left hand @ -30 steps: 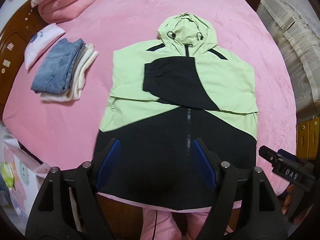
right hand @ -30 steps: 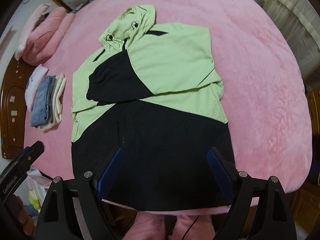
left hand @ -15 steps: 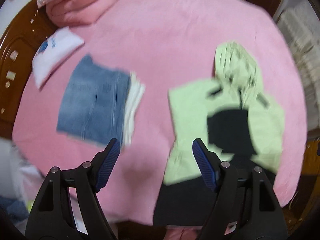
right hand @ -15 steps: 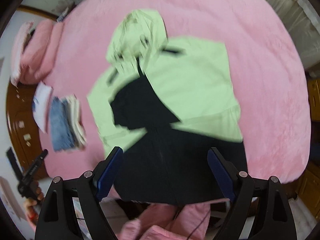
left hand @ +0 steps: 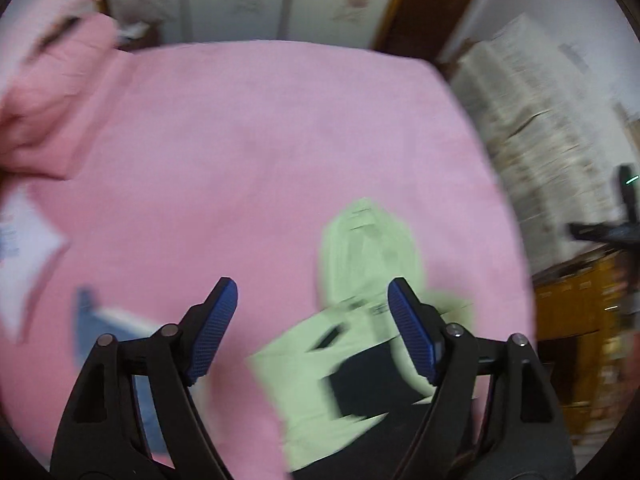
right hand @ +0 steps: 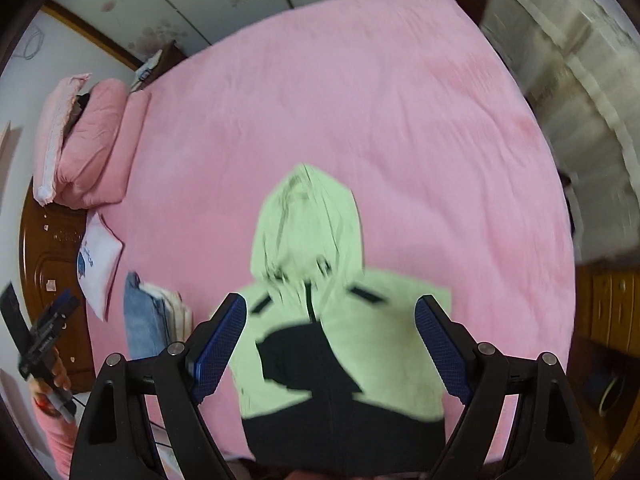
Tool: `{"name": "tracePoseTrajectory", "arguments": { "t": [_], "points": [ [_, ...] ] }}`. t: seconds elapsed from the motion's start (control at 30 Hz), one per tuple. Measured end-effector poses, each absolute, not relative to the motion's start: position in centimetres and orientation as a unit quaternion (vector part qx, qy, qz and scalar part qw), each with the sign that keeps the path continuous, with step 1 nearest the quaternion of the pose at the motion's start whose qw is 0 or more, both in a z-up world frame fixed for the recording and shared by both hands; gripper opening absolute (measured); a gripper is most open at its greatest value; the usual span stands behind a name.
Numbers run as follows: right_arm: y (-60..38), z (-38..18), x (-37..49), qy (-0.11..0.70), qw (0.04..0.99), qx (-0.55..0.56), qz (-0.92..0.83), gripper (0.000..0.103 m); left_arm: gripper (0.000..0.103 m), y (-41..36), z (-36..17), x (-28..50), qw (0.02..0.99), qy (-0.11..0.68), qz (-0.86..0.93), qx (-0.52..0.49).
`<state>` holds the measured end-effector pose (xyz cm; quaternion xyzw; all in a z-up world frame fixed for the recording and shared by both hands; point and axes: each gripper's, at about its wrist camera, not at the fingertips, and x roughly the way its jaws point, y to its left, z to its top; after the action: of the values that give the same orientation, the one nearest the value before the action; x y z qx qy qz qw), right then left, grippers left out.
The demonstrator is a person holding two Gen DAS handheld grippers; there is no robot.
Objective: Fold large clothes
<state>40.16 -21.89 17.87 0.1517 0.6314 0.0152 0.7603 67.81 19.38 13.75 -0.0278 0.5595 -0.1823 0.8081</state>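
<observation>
Your right claw (right hand: pixel 326 344) hangs wide and empty above the green-and-black jacket (right hand: pixel 340 344), which lies flat on the pink bed (right hand: pixel 360 100), hood pointing away. Your left claw (left hand: pixel 312 332) is opening with nothing between its pads, over the jacket's edge beside the folded jeans (right hand: pixel 140 320).

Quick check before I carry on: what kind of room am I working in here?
Most likely a bedroom: a wide bed under a pink cover, pink pillows against a wooden headboard, with the jacket and a stack of folded clothes lying on it.
</observation>
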Motion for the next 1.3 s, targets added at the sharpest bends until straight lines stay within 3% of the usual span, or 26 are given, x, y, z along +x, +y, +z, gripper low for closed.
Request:
{"name": "tracePoseTrajectory", "arguments": {
  "t": [0.1, 0.23, 0.4, 0.47, 0.5, 0.57, 0.67, 0.77, 0.83, 0.9, 0.93, 0.97, 1.0, 1.07, 1.3],
  "points": [
    [-21.0, 16.9, 45.5, 0.609, 0.78, 0.142, 0.039, 0.087, 0.077, 17.2, 11.0, 72.7, 0.782, 0.569, -0.234, -0.101],
    [-20.1, 12.3, 51.8, 0.588, 0.788, 0.155, 0.099, 0.087, 0.077, 13.6, 4.2, 78.1, 0.768, 0.577, -0.253, -0.117],
    [-22.5, 4.4, 57.1, 0.557, 0.777, 0.276, 0.098, 0.087, 0.077, 11.2, -7.5, 82.2, 0.737, 0.62, -0.226, -0.144],
    [-23.8, 0.8, 59.3, 0.552, 0.772, 0.306, 0.073, 0.087, 0.072, 11.1, -12.3, 82.9, 0.732, 0.631, -0.204, -0.155],
    [-24.2, -0.7, 60.0, 0.552, 0.773, 0.307, 0.055, 0.084, 0.07, 10.9, -14.6, 82.9, 0.728, 0.639, -0.193, -0.16],
    [-24.7, -3.8, 61.2, 0.561, 0.772, 0.299, 0.026, 0.074, 0.054, 10.9, -19.6, 82.4, 0.712, 0.662, -0.165, -0.164],
    [-24.3, -8.0, 63.3, 0.598, 0.753, 0.272, 0.035, 0.064, 0.051, 10.6, -25.1, 82.2, 0.694, 0.683, -0.157, -0.165],
    [-23.3, -10.7, 64.5, 0.619, 0.749, 0.234, 0.031, 0.063, 0.05, 10.0, -29.6, 80.6, 0.674, 0.701, -0.154, -0.176],
    [-23.3, -12.0, 65.5, 0.631, 0.742, 0.226, 0.017, 0.057, 0.05, 9.9, -30.9, 80.1, 0.676, 0.7, -0.154, -0.174],
    [-23.4, -12.8, 66.7, 0.642, 0.732, 0.227, 0.02, 0.037, 0.049, 9.8, -32.0, 79.9, 0.689, 0.687, -0.152, -0.176],
    [-23.5, -12.9, 67.3, 0.643, 0.732, 0.225, 0.02, 0.031, 0.04, 9.8, -32.0, 79.9, 0.692, 0.682, -0.154, -0.179],
    [-23.6, -12.8, 68.1, 0.641, 0.735, 0.219, 0.02, 0.02, 0.018, 9.6, -32.4, 79.7, 0.693, 0.68, -0.158, -0.181],
    [-23.6, -12.5, 68.6, 0.636, 0.74, 0.218, 0.024, 0.01, 0.008, 9.7, -32.7, 79.6, 0.693, 0.679, -0.162, -0.181],
    [-23.7, -11.5, 69.6, 0.62, 0.752, 0.219, 0.037, 0.007, 0.001, 9.8, -32.4, 78.9, 0.7, 0.664, -0.189, -0.185],
    [-22.4, -4.1, 67.3, 0.478, 0.831, 0.203, 0.198, 0.003, 0.0, 12.0, -29.3, 73.9, 0.712, 0.59, -0.298, -0.238]
  ]
}}
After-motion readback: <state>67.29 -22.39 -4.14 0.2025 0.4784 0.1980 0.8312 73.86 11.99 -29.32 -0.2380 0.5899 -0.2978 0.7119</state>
